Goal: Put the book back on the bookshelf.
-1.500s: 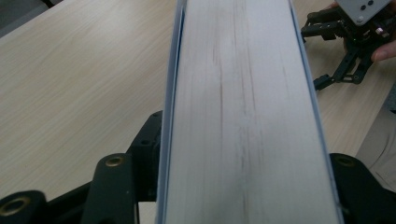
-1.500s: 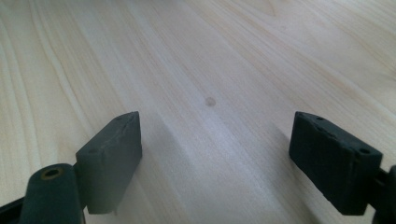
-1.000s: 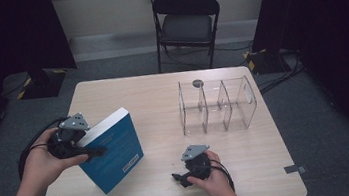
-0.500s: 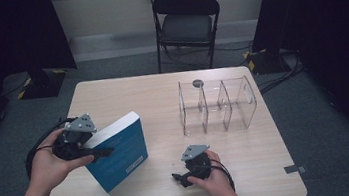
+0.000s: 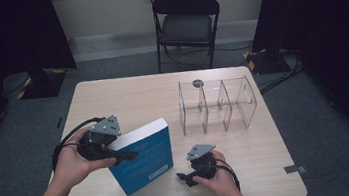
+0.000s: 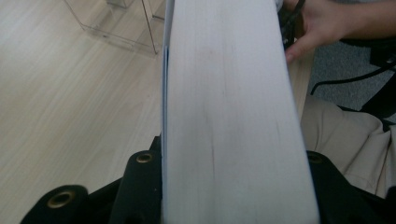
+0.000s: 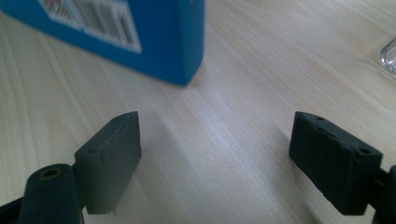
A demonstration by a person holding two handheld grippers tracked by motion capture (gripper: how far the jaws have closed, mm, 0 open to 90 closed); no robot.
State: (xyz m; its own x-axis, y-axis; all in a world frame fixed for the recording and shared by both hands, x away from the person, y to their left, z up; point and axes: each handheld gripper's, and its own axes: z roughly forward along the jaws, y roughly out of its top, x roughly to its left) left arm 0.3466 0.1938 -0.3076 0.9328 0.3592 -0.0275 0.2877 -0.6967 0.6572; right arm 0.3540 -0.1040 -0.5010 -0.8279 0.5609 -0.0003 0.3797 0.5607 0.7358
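A thick blue book (image 5: pixel 145 159) stands tilted on its lower edge on the wooden table (image 5: pixel 127 98). My left gripper (image 5: pixel 125 155) is shut on it from the left, one jaw across the front cover. In the left gripper view the white page block (image 6: pixel 229 116) runs up between the two jaws of that gripper (image 6: pixel 233 191). My right gripper (image 5: pixel 185 178) rests on the table just right of the book's lower corner. It stands open (image 7: pixel 229 154) with bare wood between its pads, and the book's blue corner (image 7: pixel 159 37) lies a little ahead of it.
A clear plastic rack (image 5: pixel 216 105) with several upright dividers stands on the right half of the table, beyond the book. A dark folding chair (image 5: pixel 186 23) sits behind the far edge. Cables trail from both grippers toward the near edge.
The left hand has carried the gripped book to the right, toward the middle of the table and closer to the right gripper. The right hand has stayed in place.
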